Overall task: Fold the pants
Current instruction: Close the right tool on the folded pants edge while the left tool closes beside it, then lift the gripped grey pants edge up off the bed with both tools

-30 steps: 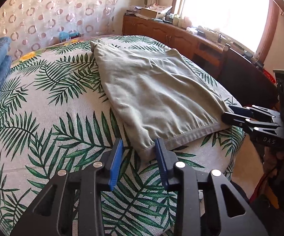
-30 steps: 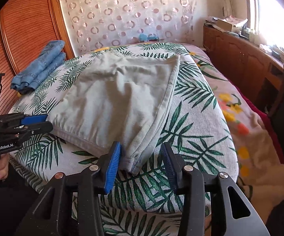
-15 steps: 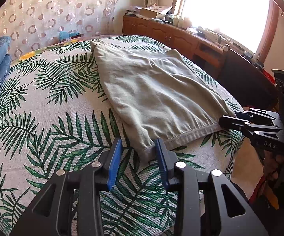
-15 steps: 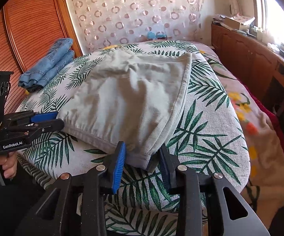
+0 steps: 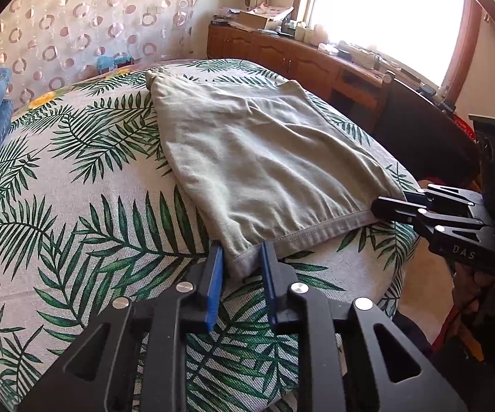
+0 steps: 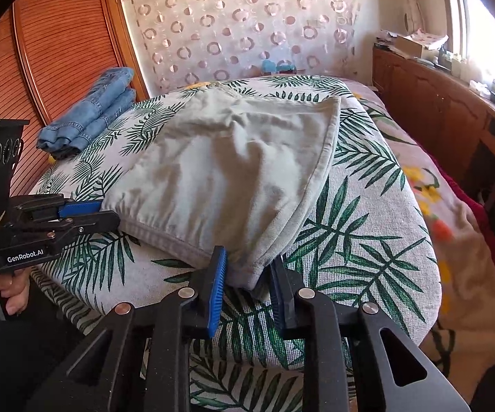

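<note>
The pants (image 5: 264, 158), pale grey-green and already folded into a broad flat panel, lie on the bed (image 5: 76, 206), whose cover carries a green palm-leaf print. Their hemmed near edge runs along the bed's near end, and the far end reaches toward the dotted curtain (image 5: 76, 17).

The left claw (image 5: 240, 267) sits at the near left corner of the pants. Its blue pads flank the hem corner, which stands between them; the jaws are closing, the left pad against the cloth and the right pad at its edge, so the corner looks pinched. In the right wrist view the same claw (image 6: 105, 214) shows from the side, its tips meeting the pants' corner, with a hand (image 6: 3, 292) holding the grip below.

The right claw (image 6: 247, 274) sits at the near right corner of the pants (image 6: 233, 171). The folded corner hangs between its pads and the jaws are closing on it, both pads touching the fabric. Seen from the left wrist, this claw (image 5: 384, 207) reaches in from the right with its tips at the hem's right end.

Folded jeans (image 6: 89, 116) lie at the far left of the bed (image 6: 367, 240), well apart from the pants. A wooden sideboard (image 6: 436, 103) runs along the right under the window.
</note>
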`<state>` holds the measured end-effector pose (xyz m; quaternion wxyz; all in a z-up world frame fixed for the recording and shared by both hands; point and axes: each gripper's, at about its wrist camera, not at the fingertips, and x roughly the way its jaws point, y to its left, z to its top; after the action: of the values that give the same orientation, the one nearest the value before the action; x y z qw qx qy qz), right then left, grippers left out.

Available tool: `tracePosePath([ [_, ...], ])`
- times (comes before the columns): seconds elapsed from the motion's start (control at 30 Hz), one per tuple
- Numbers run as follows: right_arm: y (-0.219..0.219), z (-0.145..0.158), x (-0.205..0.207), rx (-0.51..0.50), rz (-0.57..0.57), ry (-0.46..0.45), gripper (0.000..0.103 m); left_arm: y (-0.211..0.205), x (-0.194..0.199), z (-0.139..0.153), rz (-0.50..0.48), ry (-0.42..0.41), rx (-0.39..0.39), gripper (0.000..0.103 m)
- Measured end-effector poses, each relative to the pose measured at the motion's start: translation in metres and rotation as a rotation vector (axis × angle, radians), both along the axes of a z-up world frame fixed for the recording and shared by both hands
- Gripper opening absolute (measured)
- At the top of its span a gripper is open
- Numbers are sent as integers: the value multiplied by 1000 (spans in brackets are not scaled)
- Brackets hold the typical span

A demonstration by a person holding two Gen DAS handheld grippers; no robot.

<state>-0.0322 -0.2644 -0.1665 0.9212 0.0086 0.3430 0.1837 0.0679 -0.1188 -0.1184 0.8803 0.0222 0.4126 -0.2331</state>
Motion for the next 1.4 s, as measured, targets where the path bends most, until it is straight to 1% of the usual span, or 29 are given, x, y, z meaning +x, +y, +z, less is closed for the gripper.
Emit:
tracePosePath([
  [0.03, 0, 0, 0, 3, -1, -1, 24, 1, 0, 0, 1, -1, -4, 17],
  [0.1, 0, -1, 0, 8, -1, 0, 24, 2, 0, 2, 2, -3, -18, 14],
  [0.2, -1, 0, -1, 9, -1, 1, 24, 4, 1, 3, 2, -3, -30, 14],
  [0.53, 1, 0, -1, 5, 0, 4, 25, 3, 4, 0, 9, 4, -24, 14],
  [0.57, 2, 0, -1, 1, 1, 1, 25, 3, 5, 0, 9, 5, -25, 15],
  [0.7, 3, 0, -2, -8, 7, -8, 25, 6, 7, -1, 25, 11, -33, 25],
  [0.73, 3, 0, -2, -9, 9, -9, 25, 7, 8, -1, 26, 13, -40, 26],
  [0.83, 3, 0, -2, -3, 14, -13, 23, 6, 9, -1, 27, 12, -43, 27],
  [0.9, 2, -1, -4, 4, 18, -14, 20, 5, 10, -1, 28, 7, -36, 27],
  [0.93, 3, -1, -4, 6, 18, -15, 19, 4, 10, -1, 26, 3, -34, 25],
  [1.0, 3, -2, -5, 14, 23, -16, 14, 3, 9, -1, 0, 9, -50, 15],
  [1.03, 3, -2, -5, 17, 24, -17, 13, 2, 8, 0, -2, 5, -41, 12],
  [1.1, 3, -2, -5, 27, 26, -16, 12, 1, 7, 4, -12, -3, -34, 10],
  [1.23, -2, 1, -3, 54, 28, -20, 11, 2, 3, 24, -25, -42, -69, 9],
  [1.3, -3, 7, -3, 66, 27, -34, 11, 4, 3, 39, -30, -67, -93, 9],
  [1.4, -5, 22, -4, 70, 27, -73, 11, 6, 2, 59, -32, -108, -109, 9],
])
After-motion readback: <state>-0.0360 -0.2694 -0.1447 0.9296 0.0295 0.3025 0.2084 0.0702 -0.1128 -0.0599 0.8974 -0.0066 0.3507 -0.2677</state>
